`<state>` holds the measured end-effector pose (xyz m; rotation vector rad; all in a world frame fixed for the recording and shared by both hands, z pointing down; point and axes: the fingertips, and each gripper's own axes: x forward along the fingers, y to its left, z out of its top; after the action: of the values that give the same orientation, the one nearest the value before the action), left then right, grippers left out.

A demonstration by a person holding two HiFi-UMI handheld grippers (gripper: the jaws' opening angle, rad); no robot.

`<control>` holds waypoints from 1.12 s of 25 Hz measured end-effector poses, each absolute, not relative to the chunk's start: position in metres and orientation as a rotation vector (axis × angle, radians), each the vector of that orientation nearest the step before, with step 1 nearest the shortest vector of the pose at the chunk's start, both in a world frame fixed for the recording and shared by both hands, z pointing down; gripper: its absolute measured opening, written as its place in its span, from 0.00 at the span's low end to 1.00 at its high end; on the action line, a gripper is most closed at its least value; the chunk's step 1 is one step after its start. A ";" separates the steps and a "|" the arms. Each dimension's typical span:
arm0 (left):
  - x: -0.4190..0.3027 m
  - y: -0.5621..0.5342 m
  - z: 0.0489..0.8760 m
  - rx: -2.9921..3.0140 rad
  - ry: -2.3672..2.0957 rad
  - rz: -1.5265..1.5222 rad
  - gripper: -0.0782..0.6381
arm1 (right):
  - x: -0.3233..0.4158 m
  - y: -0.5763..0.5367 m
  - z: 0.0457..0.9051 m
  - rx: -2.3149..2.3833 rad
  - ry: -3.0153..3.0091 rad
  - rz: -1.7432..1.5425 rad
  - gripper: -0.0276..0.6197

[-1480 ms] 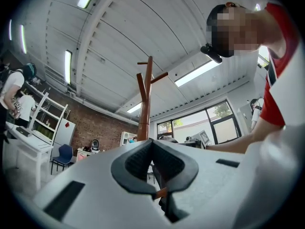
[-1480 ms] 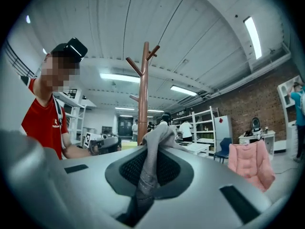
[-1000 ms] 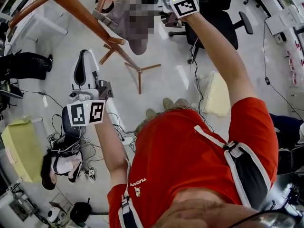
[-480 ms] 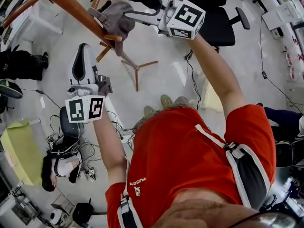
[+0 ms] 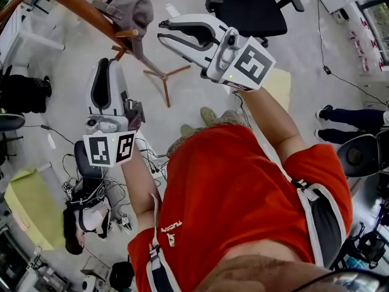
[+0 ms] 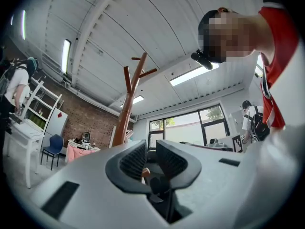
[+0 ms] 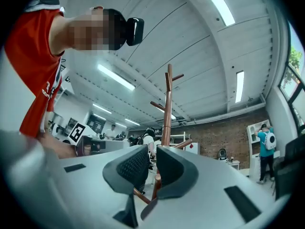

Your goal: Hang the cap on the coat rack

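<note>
The grey cap (image 5: 130, 8) hangs on a peg of the brown wooden coat rack (image 5: 79, 5) at the upper left of the head view. My right gripper (image 5: 161, 31) is just right of the cap and apart from it. Its jaws are closing with only a narrow gap and nothing between them. My left gripper (image 5: 108, 66) points up below the rack's pole, a slim gap between its pads, holding nothing. The rack (image 6: 127, 104) rises ahead in the left gripper view, and the same rack (image 7: 167, 104) stands straight in front of the right gripper's jaws. Neither gripper view shows the cap.
The rack's spreading feet (image 5: 164, 81) rest on the pale floor. A black office chair (image 5: 249, 5) stands behind the right gripper. A yellow-green box (image 5: 30, 208) and tangled cables (image 5: 91, 193) lie at the lower left. A pale cushion (image 5: 276, 84) lies to the right.
The right gripper has let go of the cap and drawn back to the right and down. The cap stays on the peg. The left gripper has barely moved.
</note>
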<state>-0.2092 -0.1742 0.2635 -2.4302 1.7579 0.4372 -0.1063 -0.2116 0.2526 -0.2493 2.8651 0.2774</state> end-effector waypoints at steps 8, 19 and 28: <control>-0.186 -0.148 0.278 -2.437 1.757 0.463 0.12 | -0.107 -0.169 0.292 -0.345 2.955 0.201 0.09; -0.182 -0.135 0.291 -2.409 1.773 0.365 0.12 | -0.119 -0.153 0.305 -0.333 2.950 0.149 0.08; -0.188 -0.137 0.295 -2.401 1.790 0.370 0.12 | -0.124 -0.155 0.307 -0.298 2.941 0.131 0.08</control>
<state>-0.1880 -0.1366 0.2947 -2.4011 1.7896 0.3696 -0.1245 -0.1547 0.3068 -0.2981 2.9415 0.1308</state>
